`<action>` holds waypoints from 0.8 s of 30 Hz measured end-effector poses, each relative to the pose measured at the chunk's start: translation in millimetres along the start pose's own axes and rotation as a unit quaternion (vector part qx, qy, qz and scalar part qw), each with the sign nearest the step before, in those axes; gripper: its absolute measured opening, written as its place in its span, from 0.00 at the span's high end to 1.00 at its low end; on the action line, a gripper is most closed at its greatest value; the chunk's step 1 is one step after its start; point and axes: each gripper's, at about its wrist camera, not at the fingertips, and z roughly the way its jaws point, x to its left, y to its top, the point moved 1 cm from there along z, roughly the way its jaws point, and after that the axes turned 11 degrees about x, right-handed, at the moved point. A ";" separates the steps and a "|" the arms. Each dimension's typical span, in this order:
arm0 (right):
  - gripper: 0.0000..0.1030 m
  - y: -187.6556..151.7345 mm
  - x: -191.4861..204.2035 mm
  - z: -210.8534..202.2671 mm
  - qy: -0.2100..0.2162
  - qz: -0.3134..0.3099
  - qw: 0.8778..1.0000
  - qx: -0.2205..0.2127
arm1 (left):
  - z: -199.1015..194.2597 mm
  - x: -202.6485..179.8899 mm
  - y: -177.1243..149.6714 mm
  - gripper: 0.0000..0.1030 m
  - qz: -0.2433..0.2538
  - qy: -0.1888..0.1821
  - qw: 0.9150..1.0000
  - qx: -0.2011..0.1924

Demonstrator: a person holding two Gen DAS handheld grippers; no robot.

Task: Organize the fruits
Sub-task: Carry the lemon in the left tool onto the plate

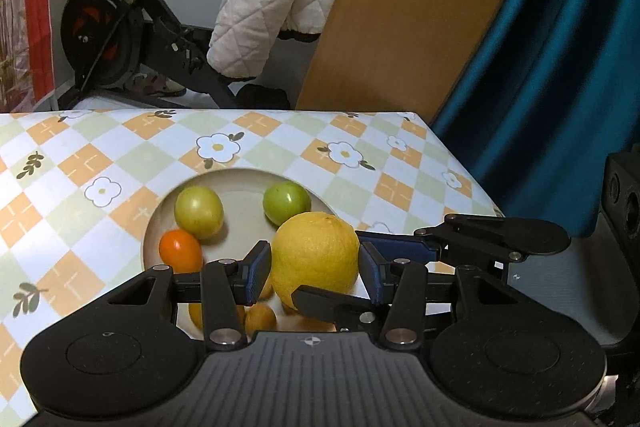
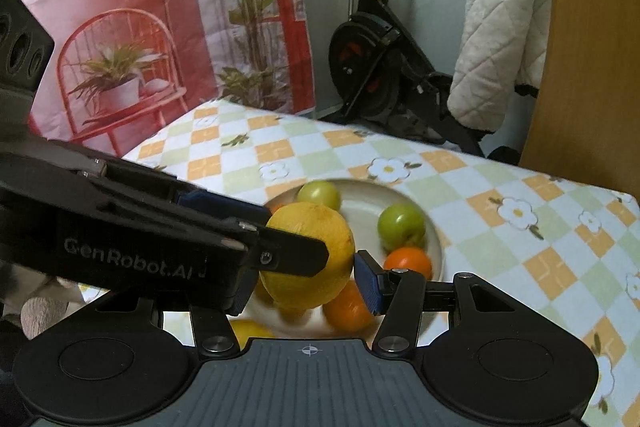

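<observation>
Soft, even indoor light falls across my checked tablecloth (image 1: 120, 163) — short shadows under the fruit. Fisheye bends the edges; the plate (image 2: 434, 227) below my right fingers smears, perhaps from motion — corners dim.

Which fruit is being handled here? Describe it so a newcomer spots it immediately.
On the flower-checked tablecloth sits a pale round plate of fruit. Above its near side, both tongs hold one large yellow citrus. It dwarfs the green fruits and small orange ones behind it.
</observation>
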 end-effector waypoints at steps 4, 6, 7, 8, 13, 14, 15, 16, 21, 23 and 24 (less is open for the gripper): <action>0.53 11.1 -9.6 16.4 0.003 0.006 1.000 0.000 | 10.8 9.0 10.2 0.51 -0.004 0.005 1.000 0.005; 0.53 15.0 -12.2 24.8 0.005 0.007 1.000 0.003 | 15.3 13.7 13.3 0.51 -0.007 0.007 1.000 0.009; 0.53 16.9 -12.8 29.3 0.006 0.007 1.000 0.006 | 17.8 16.5 14.3 0.51 -0.010 0.008 1.000 0.011; 0.53 18.2 -13.5 32.8 0.008 0.006 1.000 0.007 | 19.5 19.6 15.7 0.51 -0.012 0.009 1.000 0.013; 0.53 24.3 -14.0 49.9 0.013 0.004 1.000 0.014 | 24.9 33.3 17.8 0.51 -0.027 0.011 0.999 0.018; 0.53 25.2 -13.7 52.7 0.014 0.004 1.000 0.016 | 26.2 35.0 18.4 0.51 -0.028 0.012 0.999 0.020; 0.53 25.7 -13.2 55.6 0.015 0.004 1.000 0.017 | 27.4 36.8 18.6 0.51 -0.030 0.013 0.999 0.021; 0.53 26.1 -13.0 58.7 0.017 0.005 1.000 0.019 | 28.6 38.9 18.2 0.51 -0.031 0.015 0.999 0.023; 0.53 28.7 -12.1 68.1 0.025 0.012 0.999 0.020 | 30.3 43.9 20.3 0.51 -0.039 0.018 0.999 0.020; 0.53 31.2 -10.9 70.0 0.025 0.011 0.999 0.020 | 30.2 45.8 21.1 0.51 -0.041 0.020 0.999 0.019; 0.53 32.1 -10.3 70.9 0.025 0.011 0.999 0.020 | 30.5 47.0 21.4 0.51 -0.042 0.020 0.999 0.018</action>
